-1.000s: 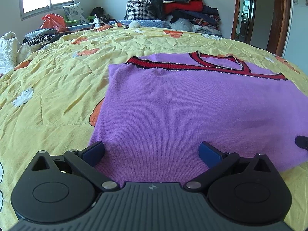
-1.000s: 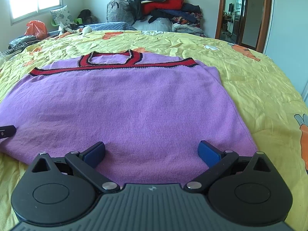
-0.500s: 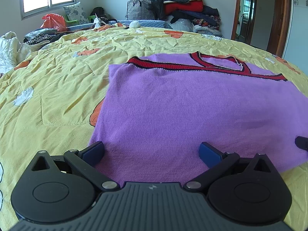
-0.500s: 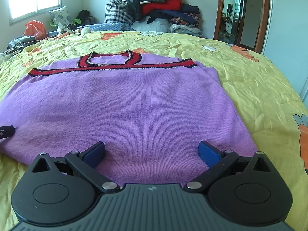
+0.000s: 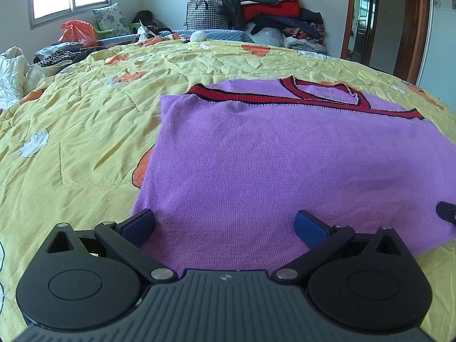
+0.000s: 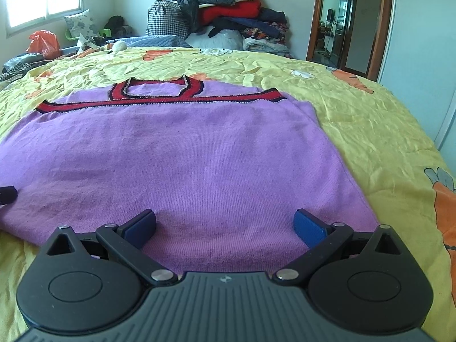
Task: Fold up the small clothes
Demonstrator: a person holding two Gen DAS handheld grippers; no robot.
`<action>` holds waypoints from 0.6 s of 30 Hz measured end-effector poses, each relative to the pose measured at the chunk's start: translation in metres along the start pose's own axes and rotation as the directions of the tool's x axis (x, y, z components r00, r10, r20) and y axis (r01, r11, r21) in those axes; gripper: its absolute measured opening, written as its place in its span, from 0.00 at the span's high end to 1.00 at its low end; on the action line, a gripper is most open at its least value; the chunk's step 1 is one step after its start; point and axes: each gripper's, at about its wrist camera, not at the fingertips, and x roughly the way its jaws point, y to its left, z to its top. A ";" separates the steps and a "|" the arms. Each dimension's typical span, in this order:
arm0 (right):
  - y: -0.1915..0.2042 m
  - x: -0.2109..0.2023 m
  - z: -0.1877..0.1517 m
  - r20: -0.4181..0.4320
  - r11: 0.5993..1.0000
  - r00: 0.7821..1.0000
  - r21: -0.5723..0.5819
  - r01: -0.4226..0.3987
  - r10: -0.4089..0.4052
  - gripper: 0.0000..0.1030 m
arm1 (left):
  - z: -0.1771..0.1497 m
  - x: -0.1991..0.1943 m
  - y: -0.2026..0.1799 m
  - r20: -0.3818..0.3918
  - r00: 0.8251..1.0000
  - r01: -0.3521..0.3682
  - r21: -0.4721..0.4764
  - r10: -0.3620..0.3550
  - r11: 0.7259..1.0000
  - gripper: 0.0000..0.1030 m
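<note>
The top (image 5: 256, 165) lies flat mid-bed (image 5: 85, 131), hem nearest. Both claws, left (image 5: 225, 223) and right (image 6: 225, 223), gape wide, empty (hem between the fingers). Pinch both hem corners together, then lift evenly.

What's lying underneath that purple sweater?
The purple sweater lies flat on a yellow bedspread with orange print. One orange patch peeks out at its edge; the rest beneath is covered.
</note>
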 end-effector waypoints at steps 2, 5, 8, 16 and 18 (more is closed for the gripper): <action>0.000 0.000 0.000 0.001 1.000 1.000 0.001 0.001 -0.001 0.00 | 0.000 0.000 0.000 0.000 1.000 0.001 0.001 -0.001 1.000 0.00; 0.001 0.000 -0.001 0.001 1.000 1.000 0.003 0.004 -0.004 0.00 | 0.001 0.001 -0.001 -0.001 1.000 0.003 0.003 -0.003 1.000 0.00; 0.002 -0.001 -0.001 0.003 1.000 1.000 0.003 0.011 -0.011 0.00 | 0.002 0.001 -0.001 -0.001 1.000 0.004 0.003 -0.004 1.000 0.00; 0.013 -0.010 -0.004 0.021 0.997 0.997 -0.024 0.072 -0.072 0.00 | 0.032 -0.010 0.074 0.156 0.979 0.147 -0.110 -0.129 0.983 0.00; 0.015 -0.012 -0.005 0.020 0.997 0.997 -0.012 0.080 -0.080 0.00 | 0.052 0.009 0.118 0.169 0.939 0.332 -0.221 -0.299 0.917 0.00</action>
